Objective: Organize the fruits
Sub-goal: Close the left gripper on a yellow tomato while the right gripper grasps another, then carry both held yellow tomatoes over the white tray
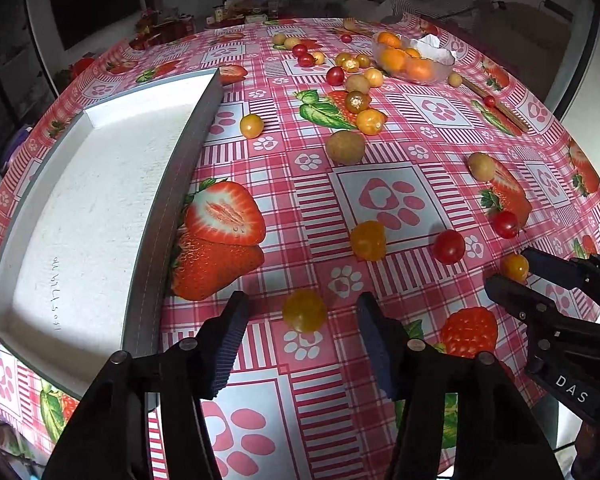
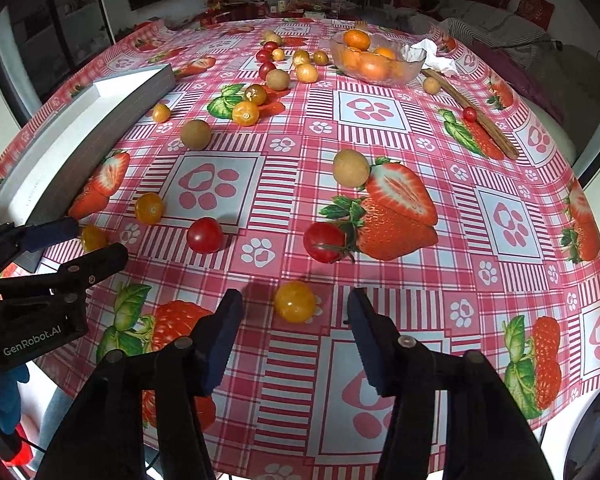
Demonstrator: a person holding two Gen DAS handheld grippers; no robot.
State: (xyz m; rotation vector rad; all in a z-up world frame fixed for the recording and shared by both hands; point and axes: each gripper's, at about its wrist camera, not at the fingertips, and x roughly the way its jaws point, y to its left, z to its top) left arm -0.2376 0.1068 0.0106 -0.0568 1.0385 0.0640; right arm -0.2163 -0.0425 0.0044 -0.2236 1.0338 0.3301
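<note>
Barely begun. White tray (image 1: 100, 184) holds nothing. Left gripper (image 1: 300, 320) and right gripper (image 2: 294, 312) each gape wide around a yellow tomato (image 1: 304, 310), gripping nothing. Other fruit lies scattered right of the tray; oranges fill the glass bowl (image 1: 446, 64) beyond.

Left gripper (image 2: 88, 240): "GenRobot.AI". Right gripper (image 1: 512, 270): "DAS".

Loose fruits (image 2: 350, 168) are being carried mid-table (image 2: 420, 216), a tray (image 1: 100, 184) along its left edge, a bowl (image 2: 378, 60) toward its far edge.
</note>
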